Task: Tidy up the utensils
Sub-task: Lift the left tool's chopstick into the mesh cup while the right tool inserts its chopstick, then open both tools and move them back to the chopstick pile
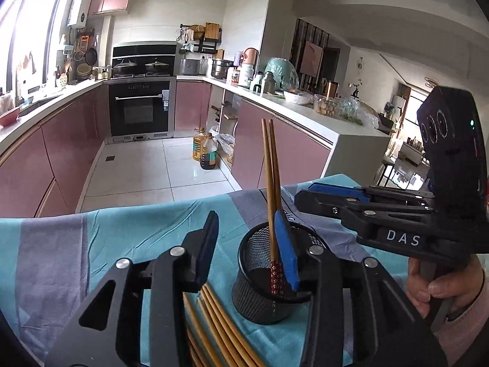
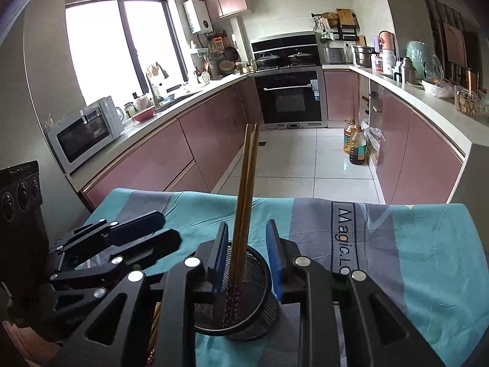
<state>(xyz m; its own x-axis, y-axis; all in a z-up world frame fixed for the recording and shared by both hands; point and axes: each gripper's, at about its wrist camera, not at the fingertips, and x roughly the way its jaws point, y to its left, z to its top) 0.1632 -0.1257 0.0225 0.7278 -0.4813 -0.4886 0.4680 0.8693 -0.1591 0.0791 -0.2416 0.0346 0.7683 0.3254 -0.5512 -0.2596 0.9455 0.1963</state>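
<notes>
- Two chopsticks [image 2: 243,202] stand in the black mesh cup [image 1: 266,278], patterned ends down, leaning together against its far side; the cup sits on the blue and grey cloth [image 2: 428,244].
- The right gripper [image 2: 247,263] is spread, a finger on each side of the pair above the cup's rim; neither pad appears to press the wood, though the near pad hides part of the sticks, so a light touch cannot be ruled out.
- The left gripper [image 1: 244,244] is also spread and pinches nothing: one pad is beside the cup, the other over its mouth, just by the standing pair.
- More loose chopsticks [image 1: 214,330] lie on the cloth under the left gripper, close to the cup, not yet sorted.
- Risk: the cup looks light, and both grippers crowd it. A finger catching the rim on the way out could tip it and spill the pair.
- Risk: a pad brushing the tall sticks would lever them over.
- Risk: the cloth is wrinkled; dragging a finger across it could shift the cup or scatter the loose bundle.
</notes>
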